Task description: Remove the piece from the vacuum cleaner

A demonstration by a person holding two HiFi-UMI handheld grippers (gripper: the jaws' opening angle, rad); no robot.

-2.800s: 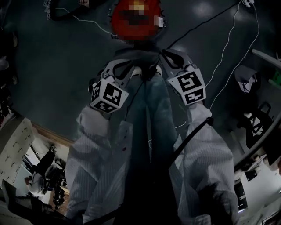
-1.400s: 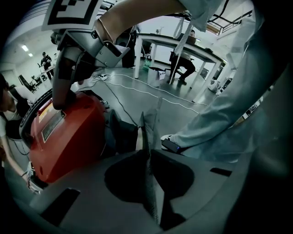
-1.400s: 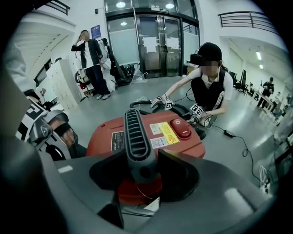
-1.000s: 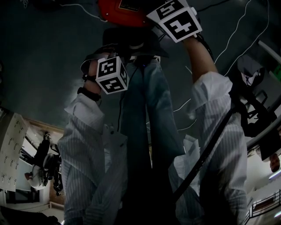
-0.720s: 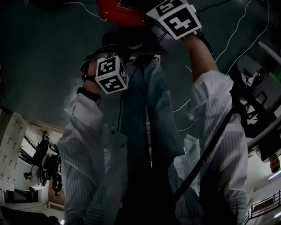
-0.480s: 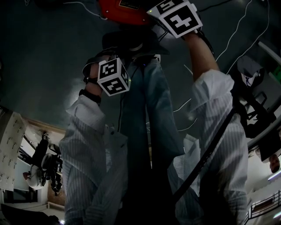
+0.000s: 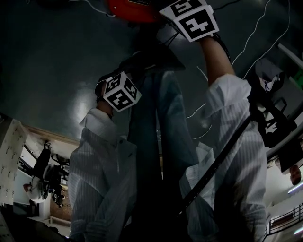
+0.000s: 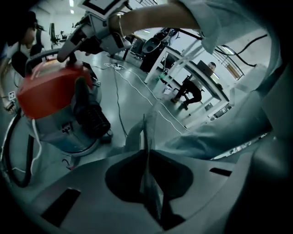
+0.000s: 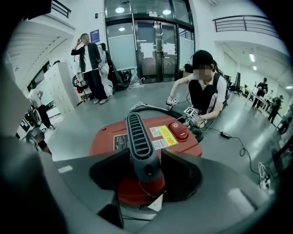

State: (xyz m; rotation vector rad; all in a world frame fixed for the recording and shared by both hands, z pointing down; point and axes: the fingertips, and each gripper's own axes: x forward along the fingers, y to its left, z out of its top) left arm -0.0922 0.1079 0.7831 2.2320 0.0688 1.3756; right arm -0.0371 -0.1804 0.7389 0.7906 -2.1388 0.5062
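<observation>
The vacuum cleaner (image 8: 64, 119) has a red lid (image 9: 151, 137) and a grey drum. My right gripper (image 9: 143, 160) is shut on the black ribbed handle (image 9: 137, 132) on top of the lid; in the head view its marker cube (image 7: 191, 19) sits by the red lid (image 7: 130, 5). My left gripper (image 8: 146, 160) is off to the side of the vacuum, its jaws closing tight on a thin grey piece (image 8: 145, 137) seen edge-on. In the head view that dark piece (image 7: 151, 60) hangs above the left cube (image 7: 122, 91), apart from the vacuum.
A black hose (image 8: 13, 155) curls beside the drum. A crouching person (image 9: 203, 91) handles cables behind the vacuum, and another person (image 9: 89, 59) stands by glass doors (image 9: 155, 45). White cables (image 7: 255, 38) trail over the floor. Desks and a seated person (image 8: 192, 89) lie farther off.
My left gripper has drawn down and away from the vacuum, and the dark piece has come with it. The right gripper has stayed on the red lid.
</observation>
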